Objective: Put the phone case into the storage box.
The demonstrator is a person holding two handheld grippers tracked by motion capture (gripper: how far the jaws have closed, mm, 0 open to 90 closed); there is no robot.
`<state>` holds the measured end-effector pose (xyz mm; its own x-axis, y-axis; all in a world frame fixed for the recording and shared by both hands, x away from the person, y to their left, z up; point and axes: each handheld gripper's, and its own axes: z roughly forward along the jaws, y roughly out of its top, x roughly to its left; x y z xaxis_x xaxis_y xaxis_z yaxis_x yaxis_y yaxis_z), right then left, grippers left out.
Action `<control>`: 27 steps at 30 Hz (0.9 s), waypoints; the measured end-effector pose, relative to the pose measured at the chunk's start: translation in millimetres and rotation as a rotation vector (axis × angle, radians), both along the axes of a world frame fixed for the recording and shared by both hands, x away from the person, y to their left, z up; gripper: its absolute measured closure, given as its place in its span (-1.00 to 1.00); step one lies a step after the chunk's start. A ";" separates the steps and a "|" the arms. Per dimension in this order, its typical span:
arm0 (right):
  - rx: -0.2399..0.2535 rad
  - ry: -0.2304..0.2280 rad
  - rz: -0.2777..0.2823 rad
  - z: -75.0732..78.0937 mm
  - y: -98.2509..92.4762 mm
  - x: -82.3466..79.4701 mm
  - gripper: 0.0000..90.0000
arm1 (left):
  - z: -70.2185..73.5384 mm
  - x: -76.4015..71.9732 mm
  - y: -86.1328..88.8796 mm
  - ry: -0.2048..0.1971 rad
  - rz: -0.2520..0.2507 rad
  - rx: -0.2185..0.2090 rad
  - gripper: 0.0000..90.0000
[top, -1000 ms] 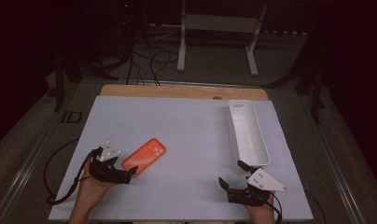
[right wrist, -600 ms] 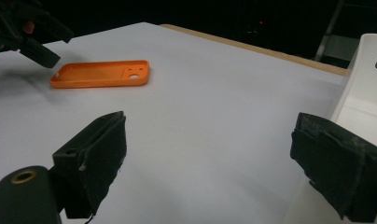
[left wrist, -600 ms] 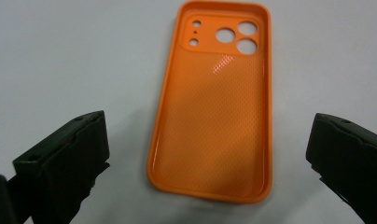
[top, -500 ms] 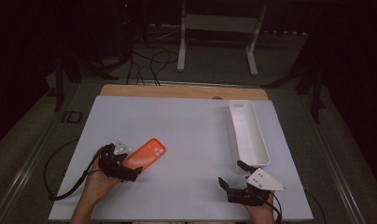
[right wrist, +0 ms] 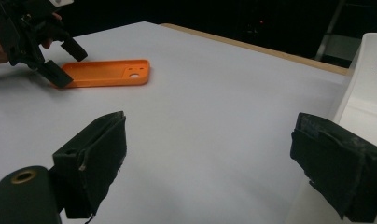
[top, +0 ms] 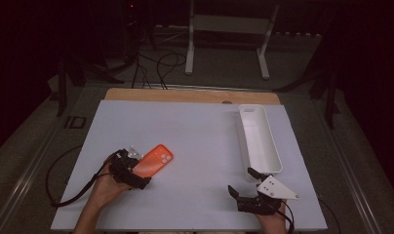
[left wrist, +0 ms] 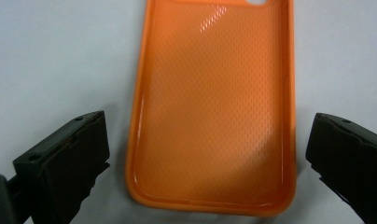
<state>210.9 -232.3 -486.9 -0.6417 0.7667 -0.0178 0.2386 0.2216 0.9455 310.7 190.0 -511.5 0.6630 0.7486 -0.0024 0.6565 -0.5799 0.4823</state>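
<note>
Left tongs (left wrist: 210, 154) straddling phone case (left wrist: 214, 107), lengthwise ahead

Orange phone case (top: 154, 161): rectangular, rounded corners, textured interior facing up, camera cutout at far end. Lies flat on the near-left area of the white table (top: 200, 146).

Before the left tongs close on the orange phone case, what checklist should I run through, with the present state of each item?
1. Left tongs open, jaws wider than the case: ok.
2. Orange silicone phone case lies between the jaws, open side up, near end in: ok.
3. Jaws touching the case: not yet, gaps on both sides.
4. Case flat on the pale grey table mat: ok.
5. Right tongs open and apart from the case, near the long white plastic tray: ok.
6. Tray holds nothing: cannot tell fully.
</note>
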 end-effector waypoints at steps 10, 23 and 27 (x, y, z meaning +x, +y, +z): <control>-0.001 0.002 0.000 -0.2 0.6 0.0 -0.77 | -1.8 1.5 -1.0 0.031 0.004 0.012 -0.95; -0.006 0.003 0.001 -0.1 1.4 -0.3 -0.76 | 2.9 5.3 -3.1 0.073 0.011 0.047 -0.75; -0.007 0.003 0.000 0.0 1.4 -0.1 -0.76 | 3.9 3.7 -2.5 0.063 0.000 0.043 -0.66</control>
